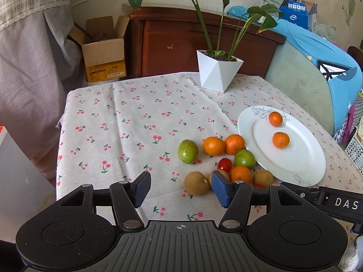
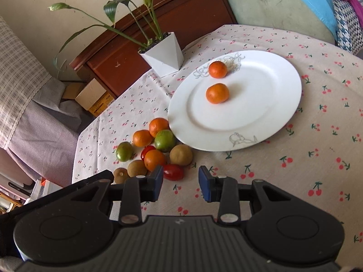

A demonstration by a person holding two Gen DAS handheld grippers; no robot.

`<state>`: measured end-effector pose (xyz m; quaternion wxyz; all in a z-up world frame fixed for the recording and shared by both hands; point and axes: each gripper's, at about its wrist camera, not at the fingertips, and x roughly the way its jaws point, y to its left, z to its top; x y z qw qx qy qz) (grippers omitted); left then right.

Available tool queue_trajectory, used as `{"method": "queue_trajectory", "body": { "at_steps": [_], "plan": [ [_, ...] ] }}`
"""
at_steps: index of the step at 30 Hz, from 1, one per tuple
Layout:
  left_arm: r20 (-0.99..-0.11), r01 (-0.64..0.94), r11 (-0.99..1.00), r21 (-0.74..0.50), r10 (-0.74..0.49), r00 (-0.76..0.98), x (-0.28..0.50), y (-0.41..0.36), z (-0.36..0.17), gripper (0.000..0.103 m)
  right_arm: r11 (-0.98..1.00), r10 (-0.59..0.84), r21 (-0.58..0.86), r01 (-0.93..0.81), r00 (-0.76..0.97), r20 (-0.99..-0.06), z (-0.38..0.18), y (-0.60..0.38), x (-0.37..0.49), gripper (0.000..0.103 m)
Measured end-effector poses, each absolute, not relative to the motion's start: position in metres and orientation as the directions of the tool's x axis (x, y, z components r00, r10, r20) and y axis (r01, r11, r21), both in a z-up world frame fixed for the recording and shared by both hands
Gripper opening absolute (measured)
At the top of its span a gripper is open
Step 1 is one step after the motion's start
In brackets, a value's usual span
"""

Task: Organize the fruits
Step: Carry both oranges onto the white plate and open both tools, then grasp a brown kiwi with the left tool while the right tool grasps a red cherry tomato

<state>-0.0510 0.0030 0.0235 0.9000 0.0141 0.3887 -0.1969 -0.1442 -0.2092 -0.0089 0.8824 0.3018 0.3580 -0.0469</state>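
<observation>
While two oranges lie on the white plate near the table's right edge, mixed fruit clusters beside its rim. Both grippers, left and right, hang released, empty. "DAS" marks one.

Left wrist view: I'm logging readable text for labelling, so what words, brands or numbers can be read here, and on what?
"DAS" in white letters on the black bar at the lower right; it may run on out of view.
Blue carton on the sofa: white icons and a round logo, too small to read.
Yellow label on the cardboard box: print and barcode, too blurred to read.
White plate: grey line drawings only, no words.
</observation>
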Motion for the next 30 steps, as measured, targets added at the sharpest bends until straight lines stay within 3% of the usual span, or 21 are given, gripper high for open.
{"method": "queue_trajectory", "body": {
  "at_steps": [16,21,30],
  "plan": [
    [-0.717,0.395,0.913,-0.099,-0.341,0.608,-0.049,0.008,0.008,0.058,0.865,0.085,0.417,0.281,0.735,-0.672,-0.020,-0.185,-0.125,0.035],
    [-0.712,0.423,0.902,-0.088,-0.354,0.606,-0.050,0.004,0.004,0.058,0.879,0.067,0.388,0.276,0.735,-0.675,-0.020,-0.183,-0.124,0.025],
    [-0.697,0.471,0.878,-0.083,-0.389,0.602,-0.051,-0.007,-0.003,0.058,0.857,0.097,0.430,0.285,0.729,-0.677,-0.019,-0.192,-0.131,0.021]
  ]
}}
